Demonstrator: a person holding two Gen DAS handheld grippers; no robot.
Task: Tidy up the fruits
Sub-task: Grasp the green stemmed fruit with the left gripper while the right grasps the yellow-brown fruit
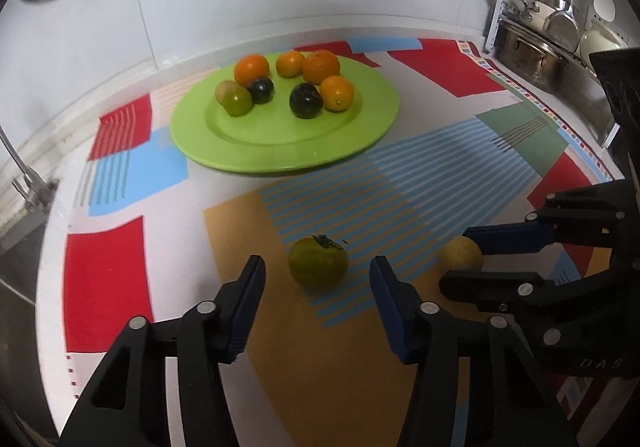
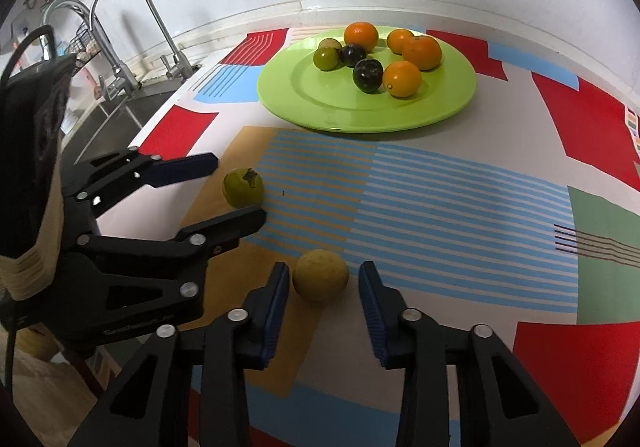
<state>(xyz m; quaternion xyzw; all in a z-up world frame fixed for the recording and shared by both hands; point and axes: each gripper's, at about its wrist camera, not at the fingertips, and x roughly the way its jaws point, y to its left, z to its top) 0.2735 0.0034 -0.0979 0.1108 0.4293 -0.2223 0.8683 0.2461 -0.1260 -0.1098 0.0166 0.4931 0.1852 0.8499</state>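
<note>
On the table point(image 1: 52, 231), over a patterned mat point(image 1: 400, 327) of red, blue, ochre and green blocks, two loose fruits are lying side by side, each between the fingers of a tool.

Item 1: green fruit with a dark calyx point(image 1: 318, 263). It is sitting on the striped blue-and-ochre patch, well short of the plate. The left tool point(image 1: 316, 273) is pointing down over it with its jaws spread; the fruit is lying between the two blue pads, near their tips, with mat showing on both sides of it. Nothing is being pinched.

Item 2: yellow round fruit point(image 2: 320, 275). It is resting on the ochre patch, just beside the green one. The right tool point(image 2: 323, 277) is closing on it at the fingertips: seen from the left wrist, one pad is lying against its top and the other against its underside; the right wrist view is leaving only a sliver of shadow at one pad. The fruit is sitting low against the mat.

Item 3: lime-green plate point(image 1: 280, 161), standing farther back on the mat, near the white wall. It is carrying four oranges point(image 1: 251, 69), two dark plums point(image 1: 306, 101) and two small green fruits point(image 1: 238, 101), all grouped toward its far half, some touching.

Surroundings: a sink faucet point(image 2: 120, 7) is showing off the left tool's side, and steel pans point(image 1: 532, 55) are standing off the right tool's side.
</note>
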